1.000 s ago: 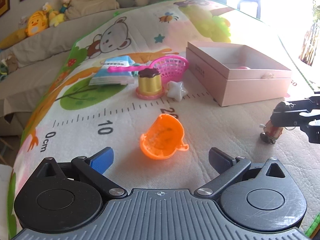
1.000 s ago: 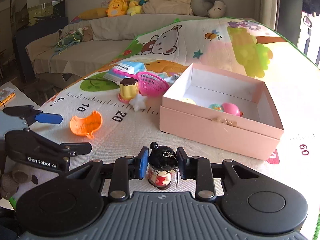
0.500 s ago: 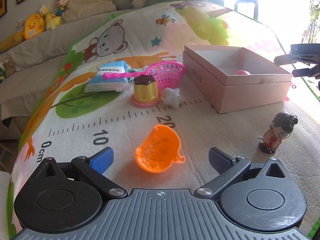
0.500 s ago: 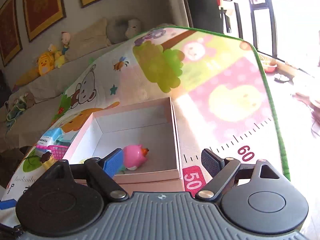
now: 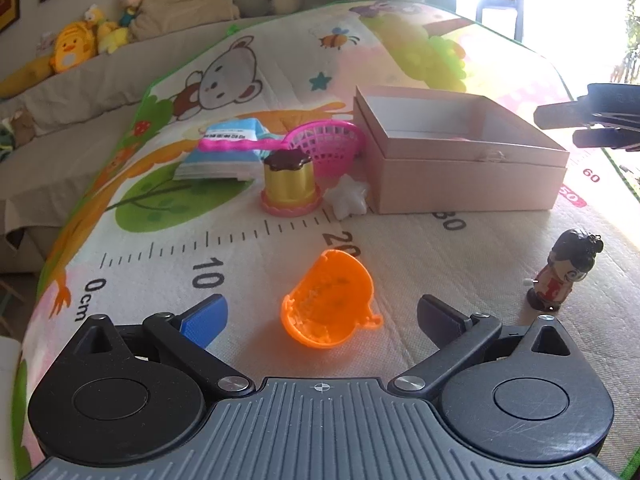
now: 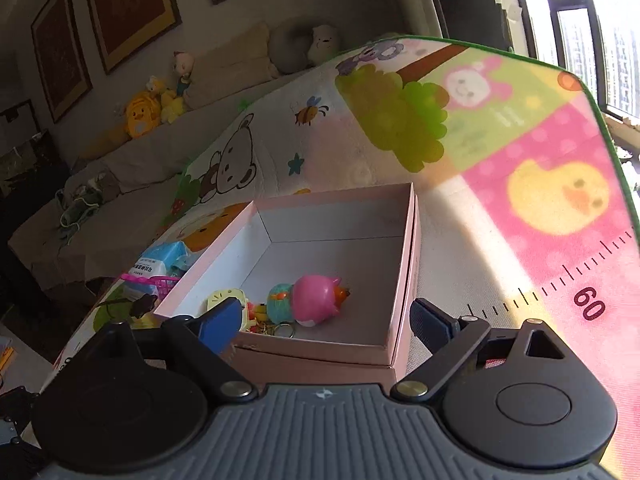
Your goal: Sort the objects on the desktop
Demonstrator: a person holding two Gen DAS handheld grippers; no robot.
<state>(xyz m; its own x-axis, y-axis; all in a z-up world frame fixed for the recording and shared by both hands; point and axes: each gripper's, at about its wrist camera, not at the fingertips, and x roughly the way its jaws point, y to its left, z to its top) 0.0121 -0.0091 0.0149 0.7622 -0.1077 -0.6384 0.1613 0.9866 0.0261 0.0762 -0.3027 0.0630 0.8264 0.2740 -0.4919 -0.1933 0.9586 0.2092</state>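
My left gripper (image 5: 322, 314) is open, low over the play mat, with an orange toy cup (image 5: 330, 300) lying on its side between its fingers. A small doll figure (image 5: 566, 278) stands on the mat to the right. A pink box (image 5: 460, 160) sits behind, open. My right gripper (image 6: 326, 320) is open and empty, raised above the box (image 6: 400, 280); it also shows at the right edge of the left wrist view (image 5: 592, 126). Inside the box lie a pink bird toy (image 6: 318, 300), a teal toy (image 6: 280, 302) and a yellow toy (image 6: 226, 298).
A yellow pudding toy (image 5: 290, 182), a white star (image 5: 348, 198), a pink net basket (image 5: 328, 144) and a blue tissue pack (image 5: 226, 150) lie left of the box. A sofa with plush toys (image 5: 72, 50) stands behind the mat.
My right gripper let go of the doll, opened, and rose over the box. The doll now stands alone on the mat. My left gripper moved slightly closer to the orange cup.
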